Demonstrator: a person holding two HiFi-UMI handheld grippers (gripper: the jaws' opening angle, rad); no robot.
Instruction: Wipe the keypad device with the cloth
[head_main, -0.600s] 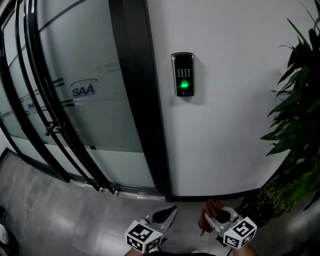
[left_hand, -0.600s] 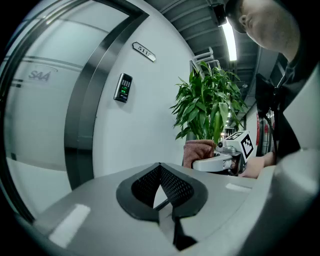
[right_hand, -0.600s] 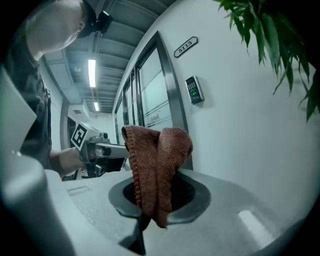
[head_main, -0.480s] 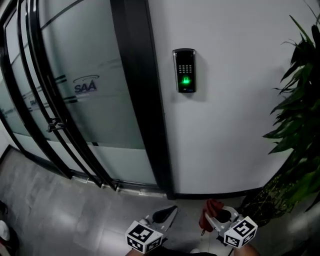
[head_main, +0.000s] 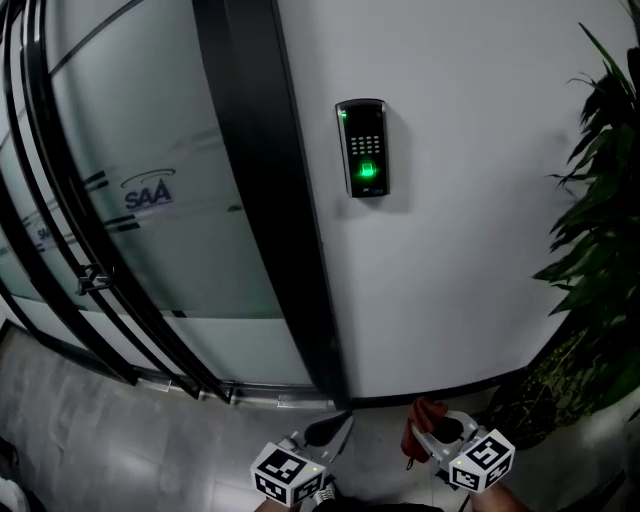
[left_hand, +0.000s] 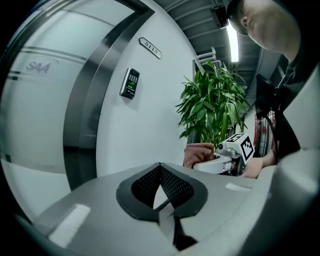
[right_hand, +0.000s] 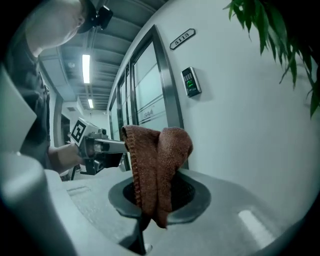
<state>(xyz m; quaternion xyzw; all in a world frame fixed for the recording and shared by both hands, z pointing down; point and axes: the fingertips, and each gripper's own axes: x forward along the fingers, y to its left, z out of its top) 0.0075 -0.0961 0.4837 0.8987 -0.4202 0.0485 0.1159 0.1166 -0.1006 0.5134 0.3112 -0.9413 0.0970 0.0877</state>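
Note:
The keypad device (head_main: 362, 148) is a black unit with a green glowing panel, fixed high on the white wall; it also shows in the left gripper view (left_hand: 130, 83) and right gripper view (right_hand: 191, 82). My right gripper (head_main: 424, 436) is low at the frame's bottom, shut on a reddish-brown cloth (right_hand: 156, 170) that stands up between its jaws; the cloth (head_main: 422, 418) shows red in the head view. My left gripper (head_main: 327, 431) is beside it at the bottom, shut with nothing held. Both grippers are far below the keypad.
A dark door frame (head_main: 265, 200) and frosted glass door (head_main: 140, 190) stand left of the keypad. A leafy potted plant (head_main: 600, 230) fills the right side. A black skirting strip (head_main: 430, 396) runs along the wall's base above grey floor (head_main: 90, 440).
The view has shifted slightly: the keypad and door frame slid a little left in the frame. Both grippers stay low in the same places, cloth still held.

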